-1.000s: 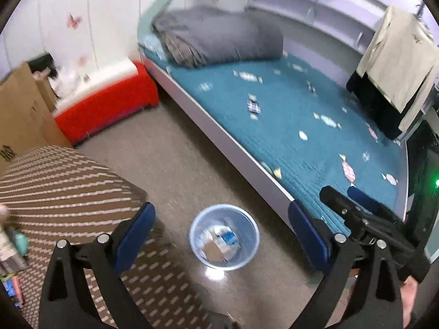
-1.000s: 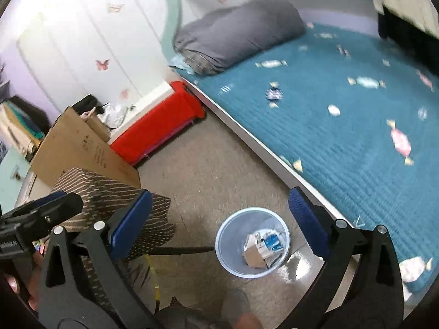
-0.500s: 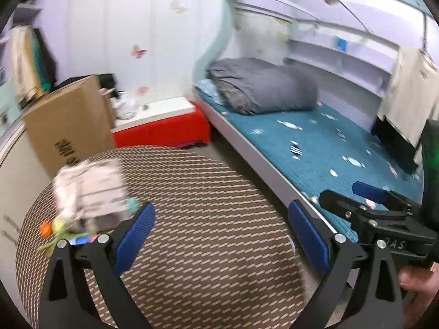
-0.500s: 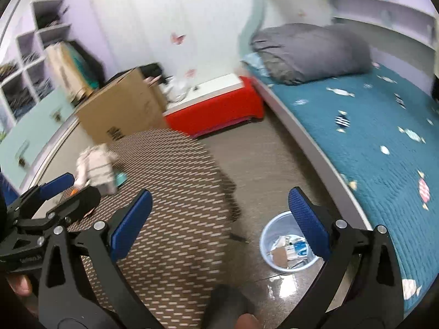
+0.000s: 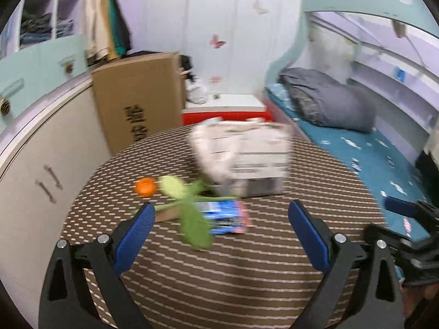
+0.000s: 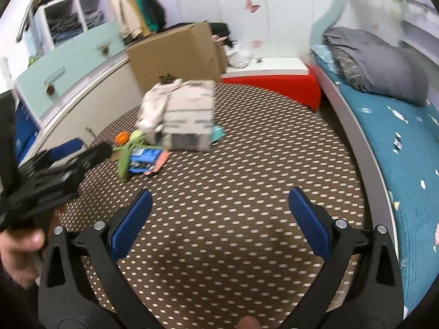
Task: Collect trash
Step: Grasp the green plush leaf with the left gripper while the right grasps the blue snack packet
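Both views have swung up off the floor since a second ago: I no longer see the bin, and the round table (image 5: 247, 268) fills the frame. My left gripper (image 5: 219, 230) and right gripper (image 6: 219, 213) hover above its near edge, jaws spread wide, holding nothing. Trash sits toward the far left edge: a crumpled white bag (image 5: 241, 156), a blue packet (image 5: 222, 216), a green leafy piece (image 5: 189, 213), an orange ball (image 5: 145, 187). Only my right view shows the left gripper from outside, and a teal scrap (image 6: 218, 133) behind the bag
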`<state>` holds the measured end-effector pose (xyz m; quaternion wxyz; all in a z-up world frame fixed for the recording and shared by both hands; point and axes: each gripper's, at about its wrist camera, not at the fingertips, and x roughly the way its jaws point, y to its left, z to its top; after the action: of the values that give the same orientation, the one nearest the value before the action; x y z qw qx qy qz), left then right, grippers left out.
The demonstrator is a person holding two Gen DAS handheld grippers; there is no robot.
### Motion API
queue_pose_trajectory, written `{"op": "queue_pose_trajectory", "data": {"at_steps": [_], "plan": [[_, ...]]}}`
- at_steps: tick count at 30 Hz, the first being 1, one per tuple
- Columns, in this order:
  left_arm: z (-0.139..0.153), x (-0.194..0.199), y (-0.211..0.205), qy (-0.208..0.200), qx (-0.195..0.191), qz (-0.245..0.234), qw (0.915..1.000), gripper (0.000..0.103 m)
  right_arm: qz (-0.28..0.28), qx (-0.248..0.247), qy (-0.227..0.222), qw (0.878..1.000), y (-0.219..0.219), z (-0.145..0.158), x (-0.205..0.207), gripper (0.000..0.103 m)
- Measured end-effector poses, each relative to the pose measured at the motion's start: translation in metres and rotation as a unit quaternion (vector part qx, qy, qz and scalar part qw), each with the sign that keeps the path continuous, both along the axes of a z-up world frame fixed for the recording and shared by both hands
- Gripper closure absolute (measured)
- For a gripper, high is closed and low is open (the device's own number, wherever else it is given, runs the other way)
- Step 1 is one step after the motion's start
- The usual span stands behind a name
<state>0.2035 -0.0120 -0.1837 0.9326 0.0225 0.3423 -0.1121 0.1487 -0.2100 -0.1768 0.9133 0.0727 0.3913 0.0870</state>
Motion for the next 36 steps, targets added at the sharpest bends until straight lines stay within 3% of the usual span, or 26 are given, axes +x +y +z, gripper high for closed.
{"op": "queue_pose_trajectory", "data": {"at_steps": [3, 7, 8, 10, 12, 14, 21, 28, 31, 32, 33, 34, 35, 36], "plan": [[-0.015, 0.026, 0.018, 0.011, 0.017, 0.015, 0.9997, 0.008, 0.012, -0.006, 0.010, 1.000, 0.012, -0.007, 0.006, 0.006], [-0.039, 0.058, 0.026, 0.034, 0.052, -0.008, 0.9980, 0.008, 0.032, -0.012, 0.023, 0.999, 0.024, -0.013, 0.018, 0.006], [-0.044, 0.064, 0.027, 0.043, 0.052, -0.016, 0.9976, 0.013, 0.037, -0.014, 0.024, 0.999, 0.026, -0.014, 0.022, 0.006], [-0.054, 0.073, 0.029, 0.075, 0.040, -0.034, 0.9958, 0.040, 0.049, -0.017, 0.029, 0.998, 0.031, -0.017, 0.027, 0.006], [-0.056, 0.074, 0.036, 0.085, -0.002, -0.048, 0.9952, 0.072, 0.068, -0.020, 0.036, 0.997, 0.040, -0.021, 0.037, 0.006], [-0.055, 0.071, 0.044, 0.095, -0.022, -0.049, 0.9941, 0.094, 0.090, -0.024, 0.040, 0.995, 0.049, -0.024, 0.046, 0.006], [-0.053, 0.038, 0.075, 0.097, -0.043, -0.027, 0.9940, 0.096, 0.192, -0.049, 0.040, 0.979, 0.097, -0.036, 0.089, 0.006], [-0.055, 0.013, 0.097, 0.087, -0.038, 0.006, 0.9955, 0.093, 0.216, -0.070, 0.059, 0.972, 0.139, -0.054, 0.103, 0.006], [-0.057, 0.016, 0.098, 0.083, -0.033, 0.015, 0.9959, 0.074, 0.195, -0.080, 0.050, 0.976, 0.148, -0.062, 0.104, 0.007], [-0.058, 0.019, 0.097, 0.081, -0.022, 0.023, 0.9962, 0.073, 0.185, -0.086, 0.039, 0.978, 0.148, -0.063, 0.103, 0.009], [-0.059, 0.024, 0.096, 0.084, -0.022, 0.021, 0.9960, 0.073, 0.179, -0.090, 0.030, 0.979, 0.148, -0.063, 0.103, 0.018], [-0.060, 0.027, 0.097, 0.089, -0.032, 0.017, 0.9953, 0.073, 0.177, -0.093, 0.023, 0.980, 0.148, -0.061, 0.101, 0.034], [-0.063, 0.030, 0.099, 0.097, -0.042, 0.015, 0.9942, 0.075, 0.177, -0.090, 0.024, 0.980, 0.146, -0.061, 0.098, 0.036], [-0.063, 0.031, 0.097, 0.100, -0.045, 0.007, 0.9939, 0.092, 0.181, -0.078, 0.026, 0.980, 0.142, -0.060, 0.095, 0.037]]}}
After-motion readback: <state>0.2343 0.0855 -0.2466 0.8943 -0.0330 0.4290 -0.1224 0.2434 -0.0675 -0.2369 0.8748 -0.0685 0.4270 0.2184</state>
